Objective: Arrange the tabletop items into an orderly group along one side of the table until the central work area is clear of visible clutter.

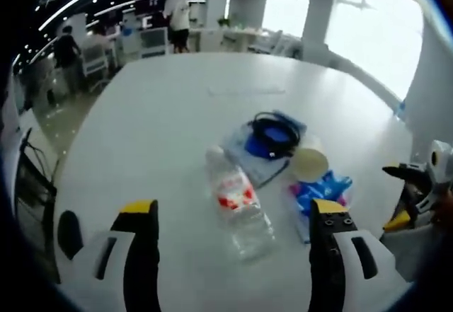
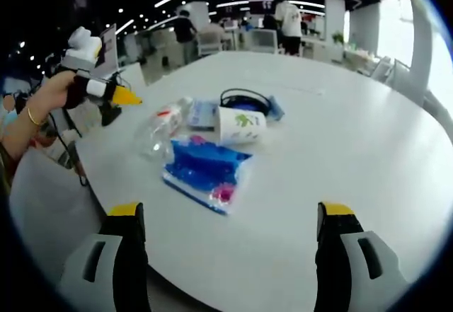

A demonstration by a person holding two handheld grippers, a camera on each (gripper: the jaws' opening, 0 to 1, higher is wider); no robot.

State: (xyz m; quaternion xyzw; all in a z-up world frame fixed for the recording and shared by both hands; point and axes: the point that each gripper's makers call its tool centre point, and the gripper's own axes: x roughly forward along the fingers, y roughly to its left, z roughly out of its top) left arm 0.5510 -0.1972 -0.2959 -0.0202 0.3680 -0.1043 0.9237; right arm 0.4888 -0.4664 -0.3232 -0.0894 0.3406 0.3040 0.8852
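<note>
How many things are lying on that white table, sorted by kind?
Clear plastic bottle: 1
Paper cup: 1
Blue packet: 1
Black coiled cable: 1
Flat pouch under the cable: 1
Total: 5

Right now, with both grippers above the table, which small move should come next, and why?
Probably lower the open left gripper onto the clear bottle. It lies on its side between the jaws, nearest them, beside the blue packet and paper cup. The right gripper is open.
</note>
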